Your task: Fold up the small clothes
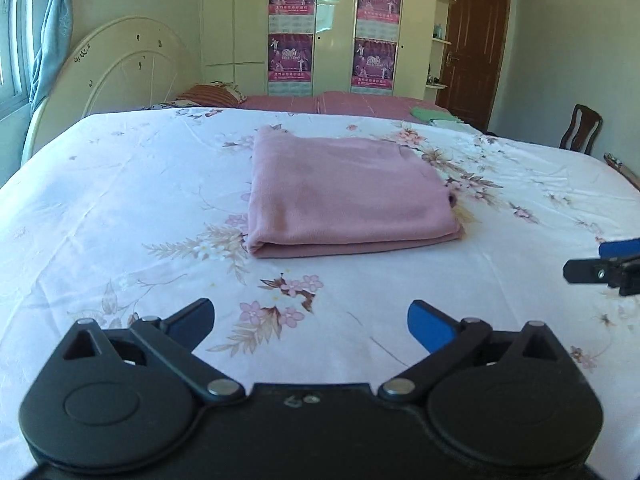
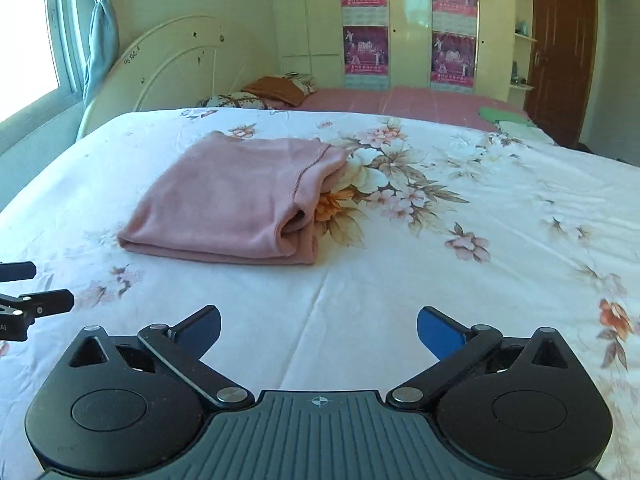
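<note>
A pink garment [image 1: 344, 192] lies folded into a neat rectangle on the floral bedsheet [image 1: 120, 208]; it also shows in the right wrist view [image 2: 232, 200], its layered edges to the right. My left gripper [image 1: 311, 324] is open and empty, held back from the garment's near edge. My right gripper [image 2: 319, 330] is open and empty, also short of the garment. Each gripper shows at the side of the other's view: the right one [image 1: 600, 264] and the left one [image 2: 28, 292].
A white headboard [image 1: 116, 76] stands at the left. A second bed with a pink cover [image 1: 360, 104] and pillows [image 2: 256, 96] lies behind. Wardrobes with posters [image 1: 292, 28], a brown door [image 1: 472, 48] and a wooden chair [image 1: 580, 128] stand beyond.
</note>
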Demonstrator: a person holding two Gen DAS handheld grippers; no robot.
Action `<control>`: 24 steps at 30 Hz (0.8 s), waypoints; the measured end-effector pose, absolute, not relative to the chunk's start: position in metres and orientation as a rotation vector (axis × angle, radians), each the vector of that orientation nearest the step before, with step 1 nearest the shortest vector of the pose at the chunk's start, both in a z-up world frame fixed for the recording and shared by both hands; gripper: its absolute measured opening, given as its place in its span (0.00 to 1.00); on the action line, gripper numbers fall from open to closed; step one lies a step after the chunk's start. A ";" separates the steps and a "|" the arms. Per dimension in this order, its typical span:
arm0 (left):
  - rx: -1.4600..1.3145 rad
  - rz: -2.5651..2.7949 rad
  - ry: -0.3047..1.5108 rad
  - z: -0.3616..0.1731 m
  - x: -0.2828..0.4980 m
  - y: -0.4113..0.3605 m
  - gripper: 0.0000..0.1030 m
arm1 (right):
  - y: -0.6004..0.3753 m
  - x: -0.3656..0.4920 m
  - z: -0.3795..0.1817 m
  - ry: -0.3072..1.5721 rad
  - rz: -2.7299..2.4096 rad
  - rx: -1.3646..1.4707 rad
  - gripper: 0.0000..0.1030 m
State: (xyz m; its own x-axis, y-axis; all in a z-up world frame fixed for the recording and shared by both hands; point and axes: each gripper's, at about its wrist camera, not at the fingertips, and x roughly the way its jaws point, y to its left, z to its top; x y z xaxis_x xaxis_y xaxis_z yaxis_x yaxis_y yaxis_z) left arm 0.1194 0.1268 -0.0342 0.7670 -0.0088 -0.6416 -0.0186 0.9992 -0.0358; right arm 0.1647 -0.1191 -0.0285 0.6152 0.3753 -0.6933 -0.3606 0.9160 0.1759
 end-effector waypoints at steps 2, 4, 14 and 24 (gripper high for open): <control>-0.052 -0.015 0.686 -0.018 0.105 0.119 1.00 | -0.121 0.144 -0.016 0.822 0.408 0.020 1.00; -0.055 -0.024 0.644 0.001 0.083 0.108 1.00 | -0.122 0.119 -0.001 0.804 0.385 0.014 1.00; -0.048 -0.013 0.527 0.063 -0.021 0.073 1.00 | -0.127 -0.010 0.071 0.650 0.361 -0.073 1.00; -0.040 -0.025 0.432 0.092 -0.061 0.054 1.00 | -0.142 -0.058 0.119 0.515 0.352 -0.015 1.00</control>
State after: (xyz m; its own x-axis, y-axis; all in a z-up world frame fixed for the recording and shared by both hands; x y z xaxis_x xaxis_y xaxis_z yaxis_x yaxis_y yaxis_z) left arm -0.0608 0.0539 0.0920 0.9079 -0.0331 -0.4178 0.0162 0.9989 -0.0439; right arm -0.0576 -0.1420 0.1193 0.8117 0.3262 -0.4845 -0.3336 0.9398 0.0737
